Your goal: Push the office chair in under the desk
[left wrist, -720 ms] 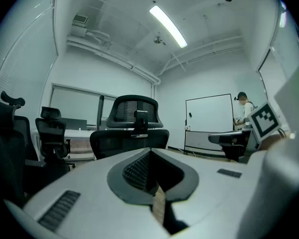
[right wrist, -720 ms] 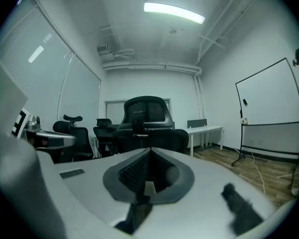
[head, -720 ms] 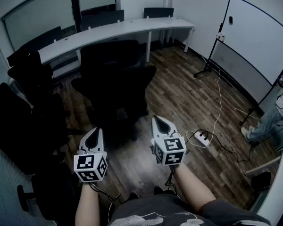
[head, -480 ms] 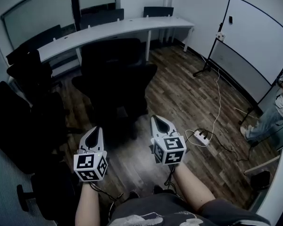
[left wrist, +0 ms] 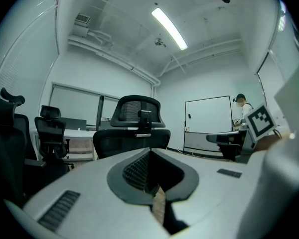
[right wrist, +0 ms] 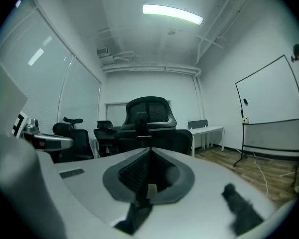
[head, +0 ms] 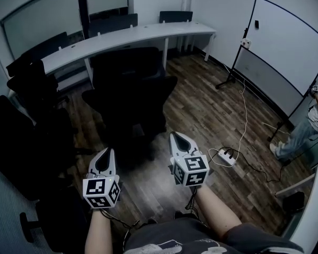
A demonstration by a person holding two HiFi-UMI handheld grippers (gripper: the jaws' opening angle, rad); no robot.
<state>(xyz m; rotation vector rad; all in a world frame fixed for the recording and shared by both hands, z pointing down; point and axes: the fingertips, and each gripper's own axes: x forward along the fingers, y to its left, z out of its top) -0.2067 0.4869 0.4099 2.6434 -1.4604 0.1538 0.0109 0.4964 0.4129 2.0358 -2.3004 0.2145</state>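
While left gripper [head: 106,152] and right gripper [head: 177,136] sit closed, empty, office chair [head: 130,91] ahead, untouched, desk [head: 128,36] beyond

The floor [head: 201,107] holds office chair [head: 130,97], power strip [head: 226,156].

we are looking at a black office chair [head: 130,97] with a mesh-patterned back, standing on a dark brown floor [head: 212,115] that is showing a wood-plank pattern. the desk [head: 143,33] is showing white. we are holding a left gripper [head: 107,152] and a right gripper [head: 176,136], both pale grey with dark ribbed pads, each patterned at the rear with black-and-white squares. the whiteboard [head: 289,41] is showing white in a black frame, the power strip [head: 226,156] white.
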